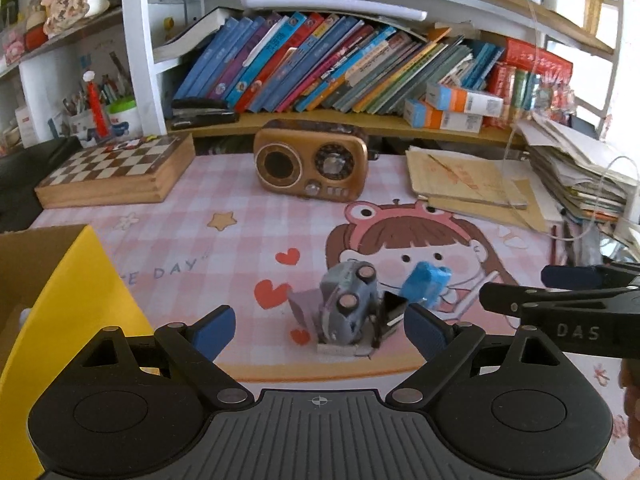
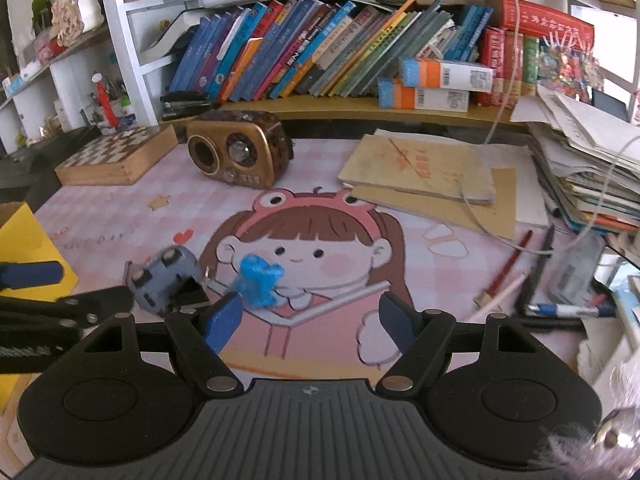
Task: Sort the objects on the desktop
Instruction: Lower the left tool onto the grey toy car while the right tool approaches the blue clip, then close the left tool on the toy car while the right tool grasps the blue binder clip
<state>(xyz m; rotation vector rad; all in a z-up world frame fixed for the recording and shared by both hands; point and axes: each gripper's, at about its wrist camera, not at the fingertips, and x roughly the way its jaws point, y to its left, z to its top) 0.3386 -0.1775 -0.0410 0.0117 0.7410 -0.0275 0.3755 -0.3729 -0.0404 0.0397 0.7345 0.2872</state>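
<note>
A grey-blue toy car (image 1: 348,304) lies on its side on the pink desk mat, wheels showing, with a small black part beside it. It also shows in the right wrist view (image 2: 166,280). A crumpled blue object (image 1: 426,282) lies just right of it, also seen in the right wrist view (image 2: 258,280). My left gripper (image 1: 319,326) is open and empty, jaws wide either side of the car, just short of it. My right gripper (image 2: 312,316) is open and empty; its left finger (image 2: 222,320) is close to the blue object. A yellow cardboard box (image 1: 68,304) stands at the left.
A brown retro radio (image 1: 311,160) and a wooden chess box (image 1: 116,170) stand at the back. A stack of papers (image 2: 420,170) and a paper pile (image 2: 592,160) lie at the right. Pens and a pencil (image 2: 508,268) lie at the right edge. Bookshelves rise behind.
</note>
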